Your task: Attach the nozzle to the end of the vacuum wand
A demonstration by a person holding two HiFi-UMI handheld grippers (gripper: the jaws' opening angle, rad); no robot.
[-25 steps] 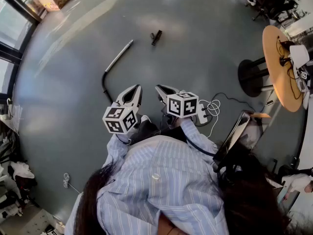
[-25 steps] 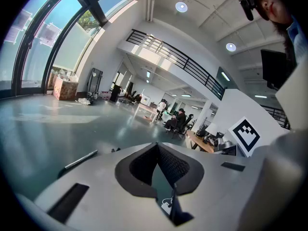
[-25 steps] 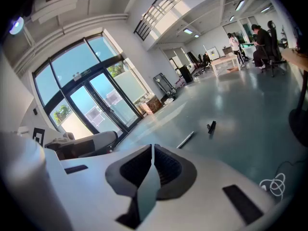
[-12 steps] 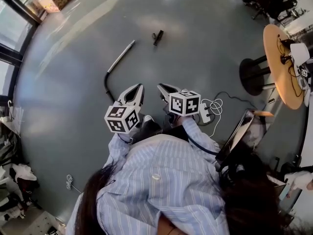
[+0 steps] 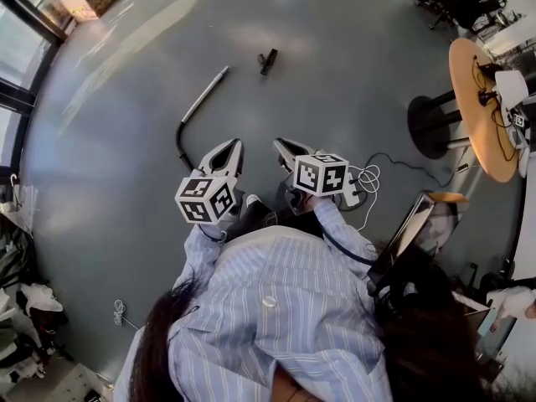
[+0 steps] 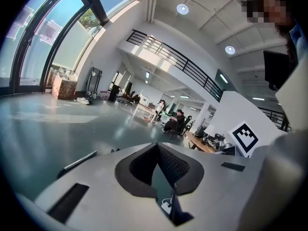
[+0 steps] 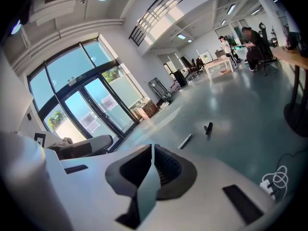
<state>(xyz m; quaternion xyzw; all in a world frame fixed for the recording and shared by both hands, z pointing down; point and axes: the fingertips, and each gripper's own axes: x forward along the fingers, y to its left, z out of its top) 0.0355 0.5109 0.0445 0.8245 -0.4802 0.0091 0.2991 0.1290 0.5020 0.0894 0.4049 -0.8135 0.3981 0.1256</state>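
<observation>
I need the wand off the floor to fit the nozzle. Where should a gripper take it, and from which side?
Probably the straight silver tube of the wand, near its middle, from above with the jaws across it. It lies flat on the floor, thin and round, and that hold leaves the end nearest the nozzle free.

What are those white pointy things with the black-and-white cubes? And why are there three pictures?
A person holds two grabbing tools: the left gripper and the right gripper. The cubes are part of them. One camera sits on the person's head and looks down. One rides on each tool and looks along its fingers. Both tools are pinched shut and hold nothing. On the grey floor lie a long vacuum wand and, apart from it, a small black nozzle.
</observation>
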